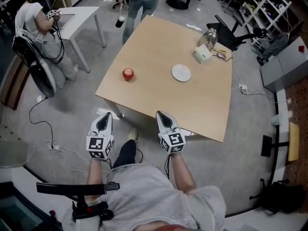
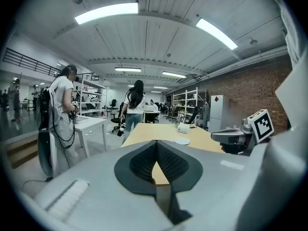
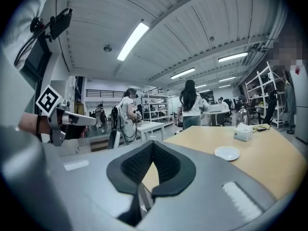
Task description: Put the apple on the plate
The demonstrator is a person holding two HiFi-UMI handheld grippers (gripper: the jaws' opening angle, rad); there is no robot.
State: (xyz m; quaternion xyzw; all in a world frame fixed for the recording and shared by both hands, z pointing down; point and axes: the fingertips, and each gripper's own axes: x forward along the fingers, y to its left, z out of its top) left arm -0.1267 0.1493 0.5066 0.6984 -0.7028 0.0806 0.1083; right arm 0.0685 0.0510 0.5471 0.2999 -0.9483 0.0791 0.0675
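Apple (image 1: 128, 73) lies on the bare wooden worktop (image 1: 159, 97), toward its left side as the head view shows it; it stands upright and untouched. Plate (image 1: 181, 72) sits to the apple's right, well apart from it, white and with nothing on it; a white box (image 1: 202, 54) stands beyond the plate near the far corner.

Left gripper (image 1: 106, 117) is held over the floor just off the worktop's near-left corner; its jaws are closed tip to tip with nothing between them, as its own view confirms (image 2: 156, 143). Right gripper (image 1: 161, 115) is at the worktop's near edge, jaws likewise closed and holding nothing (image 3: 153, 143). Both point toward the worktop; both are well short of the apple.

Plate also shows ahead in the left gripper view (image 2: 182, 141) and the right gripper view (image 3: 226, 153); the apple cannot be made out in either.
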